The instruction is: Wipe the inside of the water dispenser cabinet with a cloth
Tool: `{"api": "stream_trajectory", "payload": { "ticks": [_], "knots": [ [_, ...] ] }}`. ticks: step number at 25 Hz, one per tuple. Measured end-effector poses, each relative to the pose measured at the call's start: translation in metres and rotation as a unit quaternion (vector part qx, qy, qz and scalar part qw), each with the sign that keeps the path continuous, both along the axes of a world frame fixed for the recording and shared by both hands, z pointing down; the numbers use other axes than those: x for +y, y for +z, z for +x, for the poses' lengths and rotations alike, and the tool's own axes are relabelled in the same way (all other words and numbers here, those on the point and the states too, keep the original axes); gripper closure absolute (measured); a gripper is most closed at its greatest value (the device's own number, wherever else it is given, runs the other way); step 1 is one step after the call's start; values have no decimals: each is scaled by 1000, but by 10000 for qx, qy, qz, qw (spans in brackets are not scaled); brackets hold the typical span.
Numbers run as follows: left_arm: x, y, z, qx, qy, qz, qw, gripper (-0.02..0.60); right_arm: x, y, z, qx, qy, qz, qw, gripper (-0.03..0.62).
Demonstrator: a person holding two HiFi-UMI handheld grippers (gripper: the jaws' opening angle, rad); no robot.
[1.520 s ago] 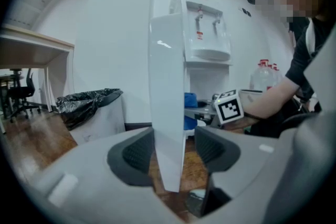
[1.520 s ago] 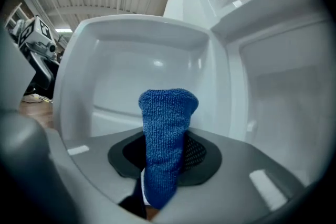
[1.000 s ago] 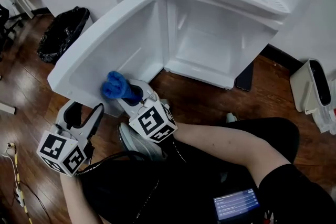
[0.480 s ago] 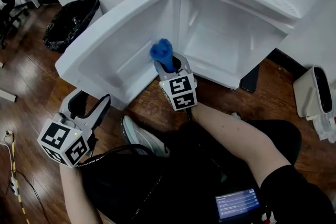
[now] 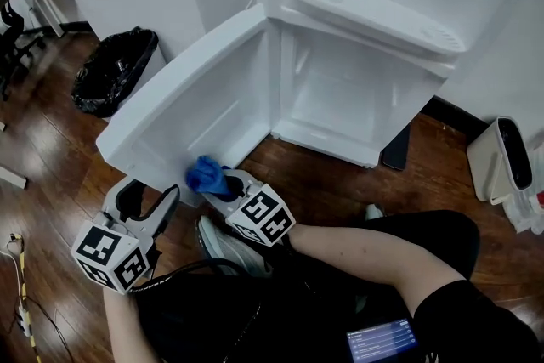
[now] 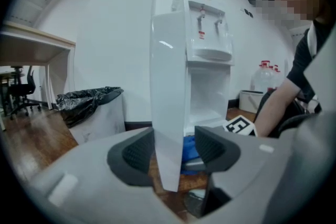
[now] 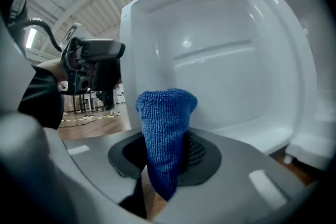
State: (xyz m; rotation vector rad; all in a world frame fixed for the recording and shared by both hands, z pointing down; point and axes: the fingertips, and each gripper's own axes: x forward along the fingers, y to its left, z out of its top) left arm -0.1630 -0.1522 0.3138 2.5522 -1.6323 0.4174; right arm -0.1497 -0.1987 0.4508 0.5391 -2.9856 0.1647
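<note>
Blue cloth (image 7: 165, 134) pinched in right gripper (image 7: 163, 157), beside open cabinet door (image 5: 195, 98)

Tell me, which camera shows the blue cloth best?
The right gripper view: the blue cloth fills the middle, pinched in the right claw. The head view shows it small; the left gripper view, only a blue sliver.

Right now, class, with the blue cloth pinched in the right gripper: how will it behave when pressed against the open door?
The blue cloth would probably squash and bend: it stands past the right gripper as a soft bunched fold. Its looped pile likely drags rather than slides on the glossy cabinet door. It looks light.
</note>
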Motion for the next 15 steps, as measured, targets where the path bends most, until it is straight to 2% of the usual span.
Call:
{"api": "stream_trajectory", "payload": {
  "ticks": [1,3,5,7,9,10,12,15],
  "knots": [
    [0,3,-1,-32,35,-4,10000,341,-13,-3,12,-103,265,-164,9995,482],
    [-1,10,-4,-90,116,-5,9999,341,-50,-4,46,-222,1101,-591,9919,482],
    [-1,11,-4,-104,141,2,9998,341,-88,10,89,68,2019,-1046,9738,482],
    [0,7,-4,-94,138,62,9998,341,-116,37,129,481,2661,-1697,9477,482],
    [1,4,-4,-72,130,135,9998,341,-137,55,156,480,2930,-2445,9231,482],
    [1,3,-3,-65,134,160,9998,341,-146,57,164,362,2957,-2715,9152,482],
    [2,2,-2,-66,161,177,9997,341,-160,49,172,178,2896,-3007,9085,482],
    [2,3,-1,-75,188,179,9996,341,-170,20,177,9,2870,-2975,9105,482]
  ]
}}
